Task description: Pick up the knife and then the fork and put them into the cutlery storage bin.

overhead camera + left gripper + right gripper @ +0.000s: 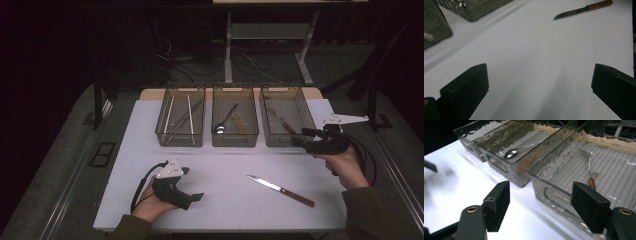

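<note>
My right tongs (306,138) hang spread and empty beside the right bin (286,122); left tongs (192,190) rest spread on the desk (225,165). The knife (281,190) lies flat between them: thin, stiff, slippery blade, so I'd pinch the wooden handle.

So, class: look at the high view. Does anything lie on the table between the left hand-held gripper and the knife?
Nothing visible does. The left hand-held gripper, jaws open, rests on the white table, and only bare tabletop separates it from the knife. The three bins stand farther back, off that line.
</note>
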